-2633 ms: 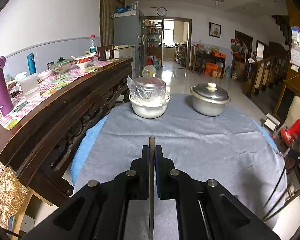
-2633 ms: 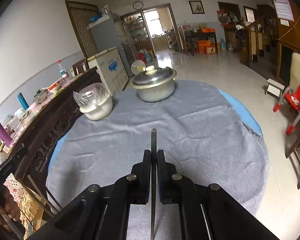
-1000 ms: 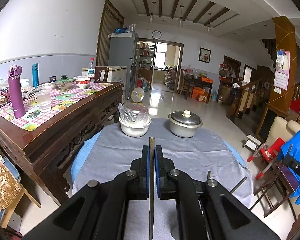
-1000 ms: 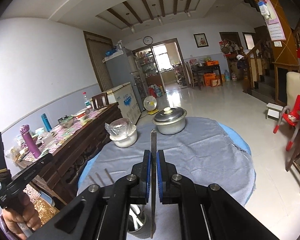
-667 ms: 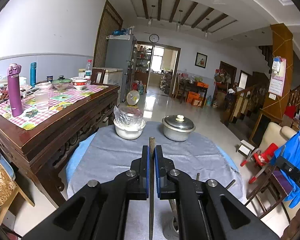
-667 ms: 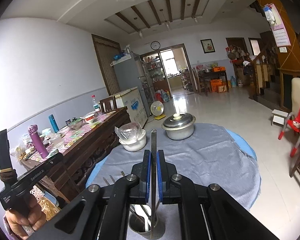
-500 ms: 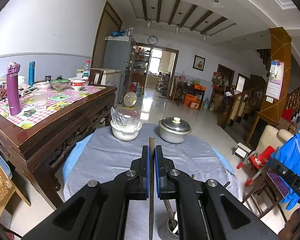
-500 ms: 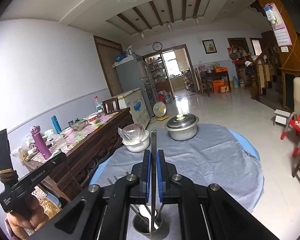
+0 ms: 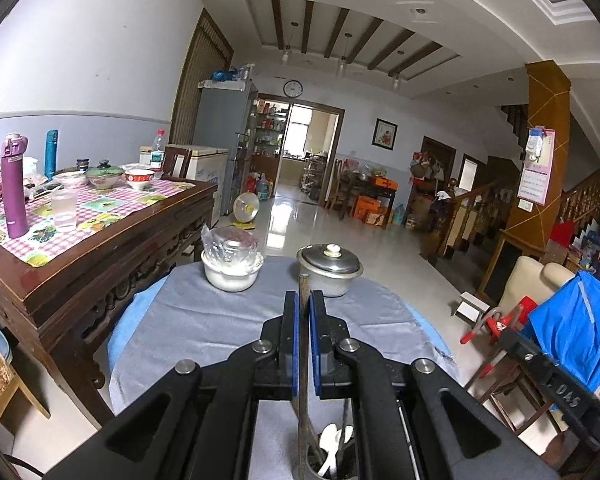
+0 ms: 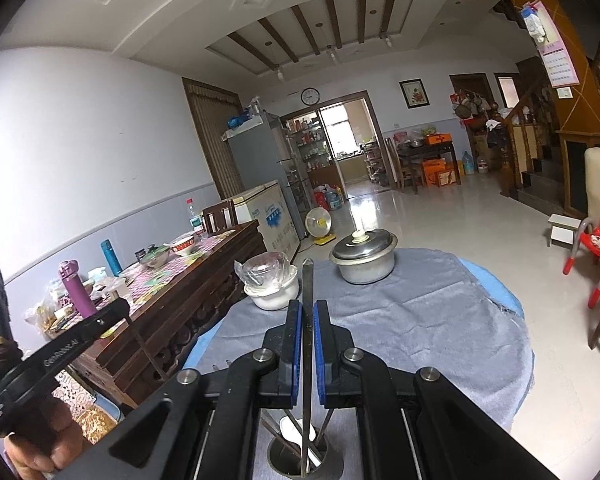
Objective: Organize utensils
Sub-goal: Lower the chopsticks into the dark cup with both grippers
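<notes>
My left gripper (image 9: 304, 300) is shut on a brown chopstick (image 9: 302, 344) that stands upright between its blue pads. Its lower end reaches down to a metal utensil cup (image 9: 312, 466) at the bottom edge, which holds a white spoon (image 9: 329, 440) and other sticks. My right gripper (image 10: 308, 308) is shut on a thin flat metal utensil (image 10: 307, 344), also upright, with its lower end inside the same cup (image 10: 278, 460) beside the white spoon (image 10: 292, 428). In the right wrist view a hand (image 10: 40, 444) holds the left gripper at the far left.
A grey cloth (image 9: 204, 328) covers the round table. At its far side stand a plastic-covered white bowl (image 9: 231, 270) and a lidded metal pot (image 9: 329, 270). A dark wooden sideboard (image 9: 100, 256) with bottles and bowls runs along the left. A red chair (image 9: 496, 324) stands to the right.
Both views have pulled back and risen, so the bowl and pot look farther off. The metal cup with utensils has come further into view beneath both grippers. Both grips are unchanged.
</notes>
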The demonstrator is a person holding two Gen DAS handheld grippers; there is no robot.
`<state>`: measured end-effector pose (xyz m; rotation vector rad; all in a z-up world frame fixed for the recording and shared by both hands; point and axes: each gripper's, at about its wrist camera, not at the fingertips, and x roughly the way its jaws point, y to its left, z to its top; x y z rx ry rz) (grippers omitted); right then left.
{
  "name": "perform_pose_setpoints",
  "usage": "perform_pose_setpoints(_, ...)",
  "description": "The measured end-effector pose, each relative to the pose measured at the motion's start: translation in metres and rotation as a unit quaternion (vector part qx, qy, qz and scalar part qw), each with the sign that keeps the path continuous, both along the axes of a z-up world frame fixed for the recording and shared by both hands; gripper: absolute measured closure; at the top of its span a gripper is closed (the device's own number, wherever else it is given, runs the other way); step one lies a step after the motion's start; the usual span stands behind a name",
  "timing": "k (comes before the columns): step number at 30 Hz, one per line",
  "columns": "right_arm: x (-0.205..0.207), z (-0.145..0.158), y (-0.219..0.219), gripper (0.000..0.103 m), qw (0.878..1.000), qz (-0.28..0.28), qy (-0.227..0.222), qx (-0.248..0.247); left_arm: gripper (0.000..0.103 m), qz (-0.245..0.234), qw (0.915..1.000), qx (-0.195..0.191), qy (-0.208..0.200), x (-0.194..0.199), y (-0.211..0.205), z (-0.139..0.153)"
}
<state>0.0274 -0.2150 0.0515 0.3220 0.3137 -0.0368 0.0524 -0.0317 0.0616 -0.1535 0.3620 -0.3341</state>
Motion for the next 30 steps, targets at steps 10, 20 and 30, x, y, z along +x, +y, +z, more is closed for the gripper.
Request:
perform_pose_setpoints(10,0.011,-0.006,0.001,0.096,1.000,-0.013,-0.008,-0.011,0.098,-0.008,0.9995,-0.008,-0.028,-0.006,-0.021,0.010)
perform_pose_setpoints(20,0.018,-0.024,-0.001,0.096,1.000,-0.007,0.009,-0.006,0.098,-0.004,0.9999,0.003,-0.009,0.002,-0.036,-0.011)
perform_pose_setpoints(30,0.017,-0.027,0.004,0.096,1.000,0.002,0.013,-0.006,0.098,0.000,0.9998,0.019,-0.006,0.000,-0.039,-0.015)
